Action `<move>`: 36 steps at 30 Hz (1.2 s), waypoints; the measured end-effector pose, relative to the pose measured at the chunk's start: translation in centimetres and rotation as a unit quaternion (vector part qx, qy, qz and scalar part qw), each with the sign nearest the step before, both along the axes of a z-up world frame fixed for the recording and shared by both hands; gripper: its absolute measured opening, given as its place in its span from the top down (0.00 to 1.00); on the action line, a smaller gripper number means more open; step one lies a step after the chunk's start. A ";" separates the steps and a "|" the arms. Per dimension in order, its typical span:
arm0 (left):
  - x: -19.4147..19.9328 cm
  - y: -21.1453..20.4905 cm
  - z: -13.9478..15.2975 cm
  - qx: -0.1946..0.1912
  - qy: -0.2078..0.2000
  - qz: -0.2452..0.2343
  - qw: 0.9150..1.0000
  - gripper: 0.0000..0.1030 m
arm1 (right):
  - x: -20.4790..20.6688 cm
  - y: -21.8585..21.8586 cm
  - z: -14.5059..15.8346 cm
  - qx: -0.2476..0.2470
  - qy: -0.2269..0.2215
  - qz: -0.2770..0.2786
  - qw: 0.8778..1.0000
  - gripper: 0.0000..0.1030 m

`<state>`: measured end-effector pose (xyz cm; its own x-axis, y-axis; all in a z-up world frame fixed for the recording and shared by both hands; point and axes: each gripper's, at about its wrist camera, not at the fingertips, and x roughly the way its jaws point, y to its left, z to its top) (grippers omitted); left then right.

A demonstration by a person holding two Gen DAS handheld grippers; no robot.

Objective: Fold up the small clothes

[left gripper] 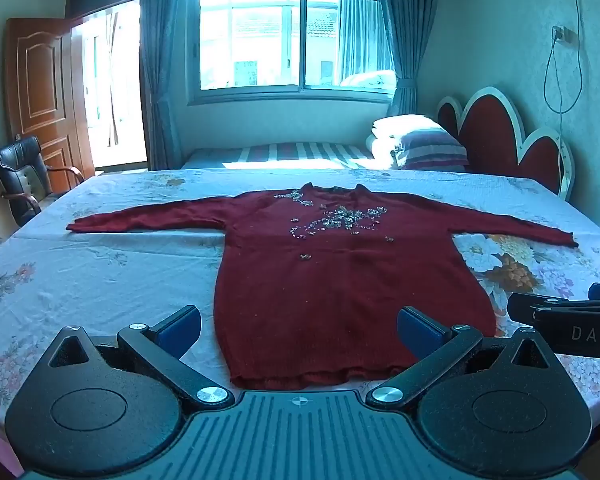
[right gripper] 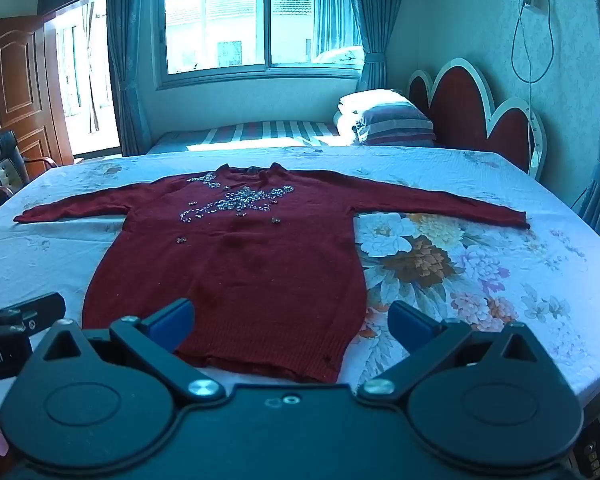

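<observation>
A dark red knit sweater [left gripper: 340,280] with silver beading on the chest lies flat and face up on the floral tablecloth [left gripper: 100,280], sleeves spread out to both sides, hem toward me. It also shows in the right wrist view [right gripper: 240,272]. My left gripper [left gripper: 299,330] is open and empty, held over the hem. My right gripper [right gripper: 290,324] is open and empty, over the hem's right corner. The right gripper also shows at the right edge of the left wrist view [left gripper: 572,320].
The tablecloth [right gripper: 480,280] covers a large table. Behind it stands a bed with striped sheets [left gripper: 292,154], pillows [left gripper: 420,142] and a red headboard [left gripper: 500,136]. A black chair [left gripper: 20,176] stands at the far left by a wooden door.
</observation>
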<state>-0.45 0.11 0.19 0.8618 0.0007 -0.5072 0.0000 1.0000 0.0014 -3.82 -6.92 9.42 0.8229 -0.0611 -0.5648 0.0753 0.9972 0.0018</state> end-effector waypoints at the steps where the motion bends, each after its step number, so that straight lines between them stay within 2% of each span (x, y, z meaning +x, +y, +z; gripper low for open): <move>1: 0.0 0.0 0.0 0.000 0.000 0.000 1.000 0.00 | 0.0 0.0 0.0 0.000 0.000 0.000 1.000 0.00; 27: 1.2 1.0 -0.1 0.000 0.011 0.003 1.000 0.00 | 0.7 0.0 -0.2 0.000 0.002 -0.005 1.000 0.00; 33: 3.7 3.6 0.0 -0.027 0.022 0.006 0.999 0.00 | 2.3 -0.3 0.4 0.000 -0.003 -0.013 1.000 0.00; 36: 5.6 5.1 -0.1 -0.043 0.025 0.022 0.999 0.00 | 3.9 -0.4 0.7 -0.004 -0.010 -0.012 1.000 0.00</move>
